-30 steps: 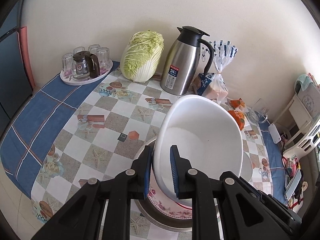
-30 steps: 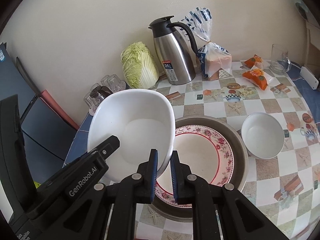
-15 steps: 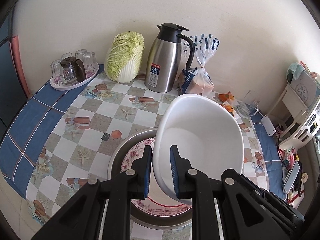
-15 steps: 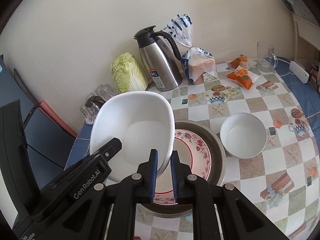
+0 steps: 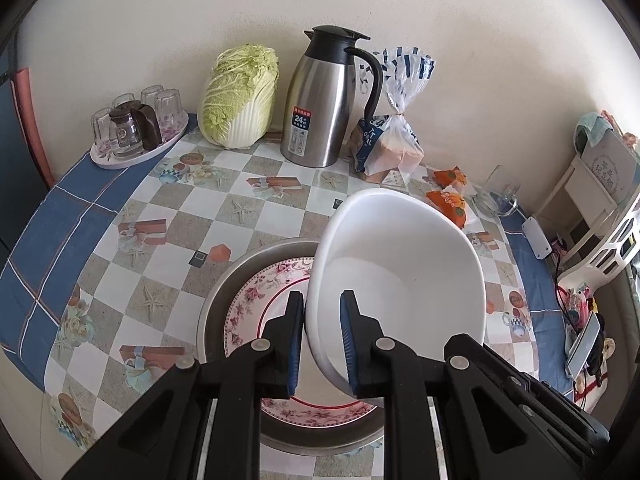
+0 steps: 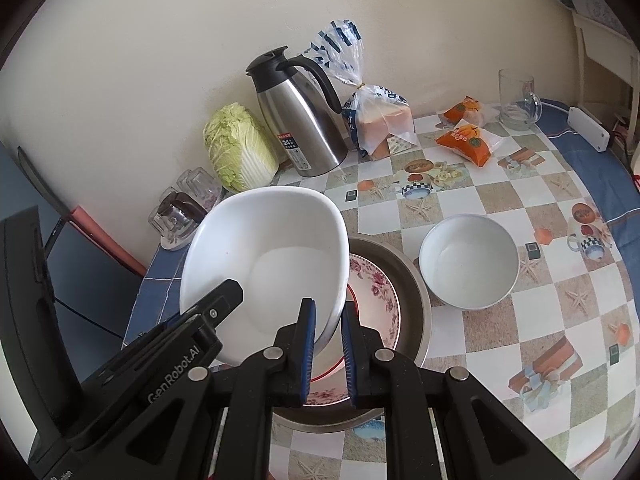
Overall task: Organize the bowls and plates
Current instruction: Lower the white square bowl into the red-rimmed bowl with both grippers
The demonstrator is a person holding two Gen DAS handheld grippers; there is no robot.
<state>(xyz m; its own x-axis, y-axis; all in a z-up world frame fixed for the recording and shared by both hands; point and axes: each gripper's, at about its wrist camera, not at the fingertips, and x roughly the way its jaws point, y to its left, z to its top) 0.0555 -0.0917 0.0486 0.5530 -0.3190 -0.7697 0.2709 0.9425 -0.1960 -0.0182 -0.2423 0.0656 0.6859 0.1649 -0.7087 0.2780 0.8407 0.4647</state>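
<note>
A large white bowl [image 5: 400, 276] [image 6: 272, 256] hangs tilted over a floral plate [image 5: 256, 304] [image 6: 376, 292]. The plate lies inside a metal basin [image 5: 224, 292] [image 6: 418, 296]. My left gripper [image 5: 320, 344] is shut on the bowl's left rim. My right gripper [image 6: 328, 348] is shut on its right rim. In the right wrist view the left gripper [image 6: 212, 308] reaches in from the lower left. A smaller white bowl [image 6: 468, 260] stands on the table just right of the basin.
Along the wall stand a tray of glasses [image 5: 136, 132], a cabbage [image 5: 240, 96], a steel thermos jug [image 5: 320, 104] and a bagged loaf [image 5: 392, 144]. Orange snack packs [image 6: 468, 140], a glass mug [image 6: 518, 100] and a white box [image 6: 590, 128] sit at the far right.
Both grippers have carried the large bowl rightward across the table. More of the floral plate and basin now shows to its left.
</note>
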